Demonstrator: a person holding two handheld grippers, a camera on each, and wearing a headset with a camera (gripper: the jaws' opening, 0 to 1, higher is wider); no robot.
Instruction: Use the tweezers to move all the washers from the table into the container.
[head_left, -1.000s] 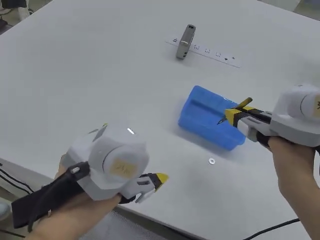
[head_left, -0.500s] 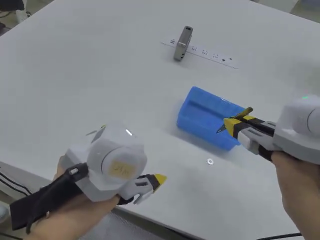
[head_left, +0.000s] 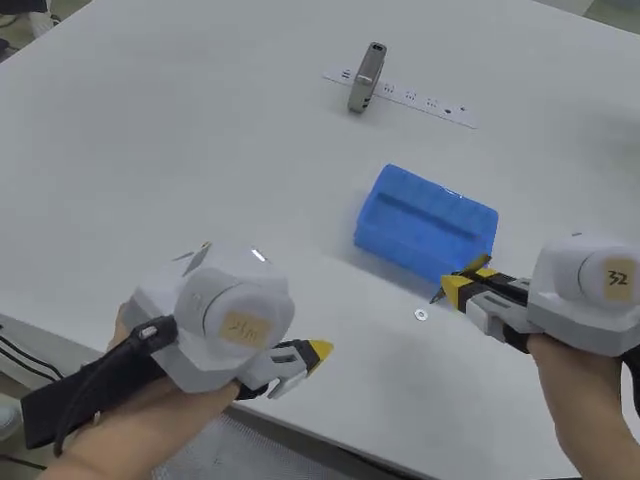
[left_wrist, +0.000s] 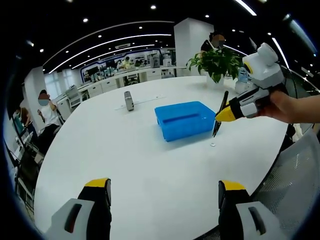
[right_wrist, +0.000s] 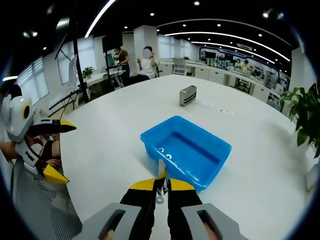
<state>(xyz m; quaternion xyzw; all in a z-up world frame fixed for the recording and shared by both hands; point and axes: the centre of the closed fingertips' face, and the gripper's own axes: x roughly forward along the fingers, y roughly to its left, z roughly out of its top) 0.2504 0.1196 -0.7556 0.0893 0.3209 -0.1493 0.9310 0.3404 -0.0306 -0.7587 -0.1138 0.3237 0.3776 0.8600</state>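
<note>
Washer (head_left: 421, 316) near right fingers (head_left: 456, 288)

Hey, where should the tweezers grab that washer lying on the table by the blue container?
Pinch the washer rim, one tweezers tip in its hole, coming steeply from above. It lies flat on the table, so a sideways approach would likely just push it.

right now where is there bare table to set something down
Bare table lies wide left of the container, up to the power strip, and between container and left gripper. Crowded at the container's near right corner: right gripper, tweezers, washer.
</note>
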